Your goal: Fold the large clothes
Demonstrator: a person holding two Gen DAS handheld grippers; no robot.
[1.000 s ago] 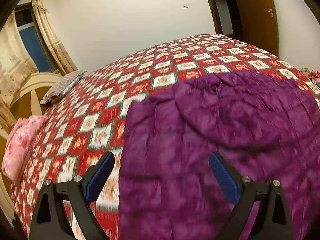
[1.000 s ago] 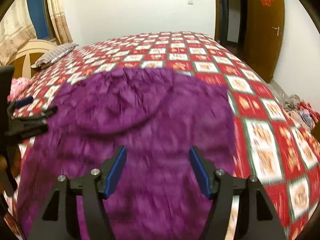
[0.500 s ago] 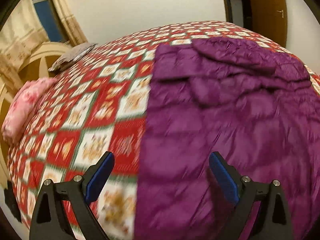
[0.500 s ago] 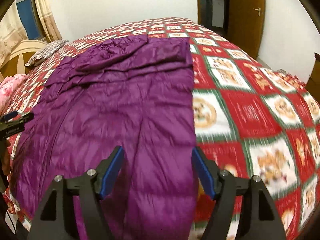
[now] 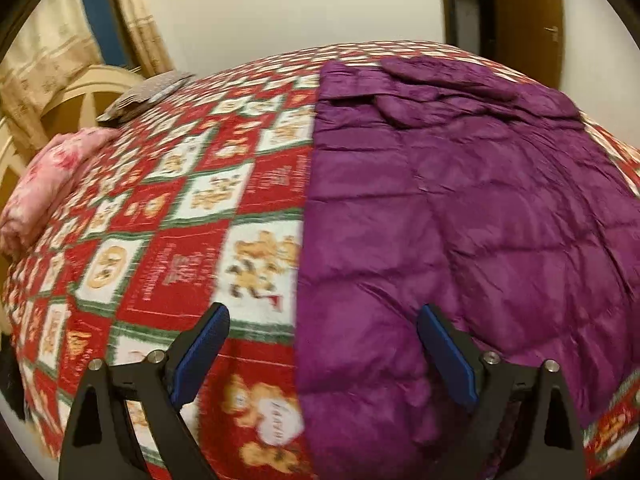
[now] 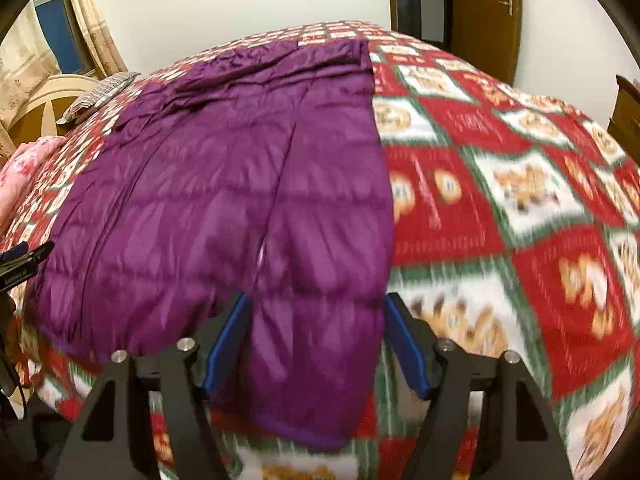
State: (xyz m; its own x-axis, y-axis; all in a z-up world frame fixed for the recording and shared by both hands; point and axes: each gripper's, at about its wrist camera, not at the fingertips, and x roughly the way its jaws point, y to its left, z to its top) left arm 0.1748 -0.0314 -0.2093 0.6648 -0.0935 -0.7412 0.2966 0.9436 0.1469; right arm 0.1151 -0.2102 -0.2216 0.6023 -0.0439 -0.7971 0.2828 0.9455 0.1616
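A purple quilted jacket [image 5: 460, 220] lies spread flat on the bed, hood end far, hem near. My left gripper [image 5: 322, 320] hovers over the jacket's left edge near the hem. Its jaws are closing, with the edge below them and the blue pads [image 5: 200, 352] touching nothing. Over the jacket [image 6: 224, 200], my right gripper [image 6: 316, 304] hangs above the near right corner. Its jaws are closing too, with the corner lying between them unpressed. The left gripper [image 6: 24, 256] also shows at the far left of the right wrist view.
The bed wears a red, white and green patchwork cover [image 5: 180, 220]. A pink folded blanket [image 5: 48, 176] and a grey pillow [image 5: 148, 94] lie by the cream headboard [image 5: 76, 100]. A wooden door [image 6: 486, 12] stands behind, and a brown cabinet [image 6: 628, 116] is at the right.
Both grippers have drawn back from the hood end toward the near hem and sunk lower. The jacket now lies flat and stretched out in both views.
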